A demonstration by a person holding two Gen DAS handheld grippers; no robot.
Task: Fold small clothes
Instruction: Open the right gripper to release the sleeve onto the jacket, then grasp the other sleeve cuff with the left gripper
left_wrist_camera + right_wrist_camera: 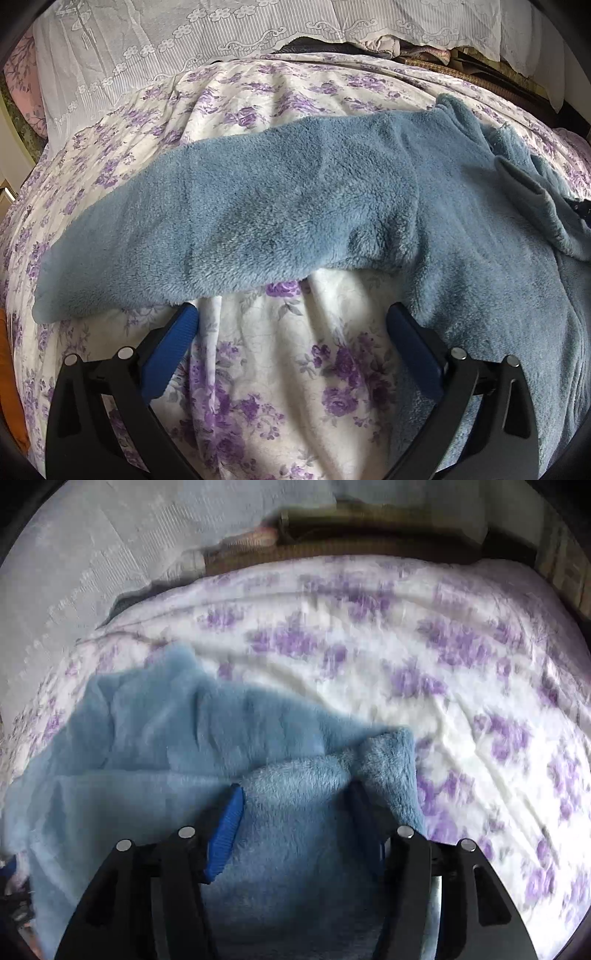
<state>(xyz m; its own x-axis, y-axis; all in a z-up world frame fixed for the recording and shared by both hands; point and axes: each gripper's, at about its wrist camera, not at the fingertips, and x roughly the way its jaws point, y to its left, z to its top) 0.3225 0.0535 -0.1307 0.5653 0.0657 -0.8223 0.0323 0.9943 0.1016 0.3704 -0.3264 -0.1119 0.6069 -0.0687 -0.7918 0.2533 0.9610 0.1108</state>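
The left gripper (291, 317) gapes empty beneath the sleeve (207, 229) spread toward nine o'clock on the floral bedspread (280, 369), while the right gripper (295, 794) pinches a bunched fold of the soft, light, floppy blue fleece garment (155, 738), best lifted by cuff or hem.

My left gripper (291, 321) gapes wide, low in frame; my right gripper (295, 797) pinches a fold between its fingers.

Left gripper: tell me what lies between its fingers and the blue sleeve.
Only floral bedsheet, seen in the left wrist view; the left gripper is open just short of the sleeve.
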